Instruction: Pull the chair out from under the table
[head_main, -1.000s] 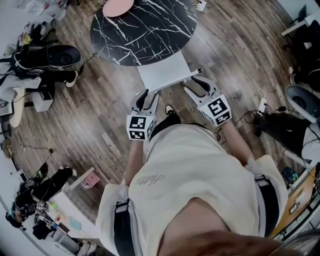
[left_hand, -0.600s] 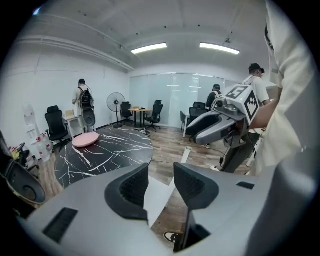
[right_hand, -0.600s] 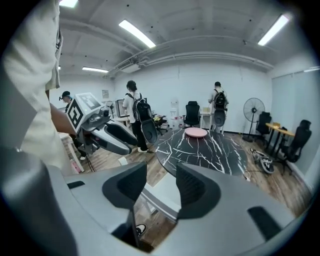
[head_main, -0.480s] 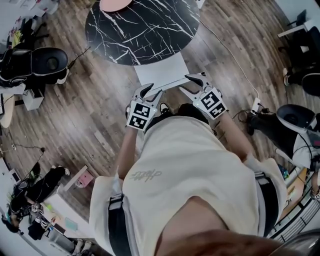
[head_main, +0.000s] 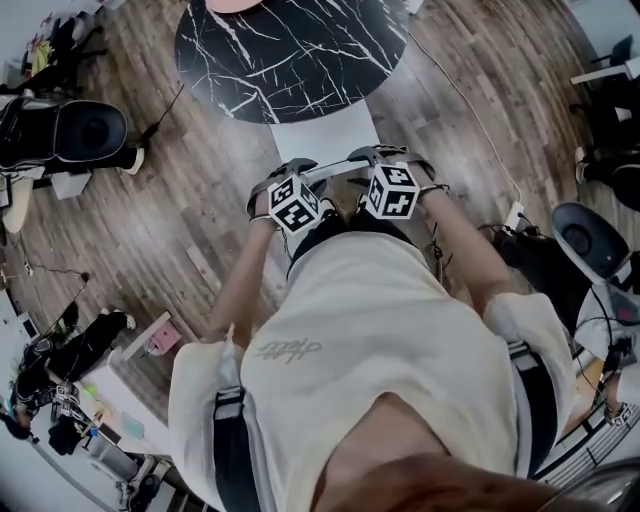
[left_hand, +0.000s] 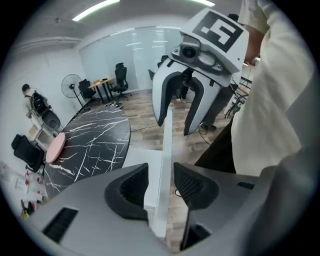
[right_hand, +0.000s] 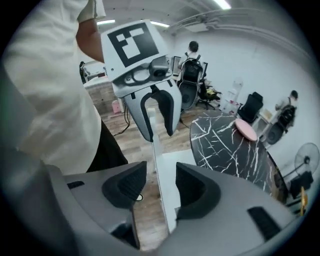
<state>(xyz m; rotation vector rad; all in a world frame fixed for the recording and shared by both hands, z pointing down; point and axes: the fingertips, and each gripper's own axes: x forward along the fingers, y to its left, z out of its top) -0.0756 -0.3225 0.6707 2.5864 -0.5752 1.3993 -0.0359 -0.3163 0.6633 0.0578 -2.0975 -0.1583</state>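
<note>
Nearest in the head view: person's cream shirt (head_main: 380, 340), with both forearms reaching away to the white chair (head_main: 328, 140).

Left gripper (left_hand: 161, 184): jaws apart and straddling the top edge of the chair back (head_main: 335, 168). There's a gap at each pad, so no clamp.

Right gripper (right_hand: 156, 186): jaws wide, have just been opening. The same edge runs between them and the pads are clear of it.

The left gripper sits toward the left end of the edge, the right gripper toward the right end, near each other.

Beyond them, the far part of the chair seat (head_main: 322, 125) is tucked under the near rim of the round black marble table (head_main: 290, 50).

A pink disc (right_hand: 245, 129) lies at the table's far edge.

Wood floor (head_main: 190, 220) all round, with a cable (head_main: 465, 100) running along it right of the table.

Far back there's a standing fan (left_hand: 70, 87).
</note>
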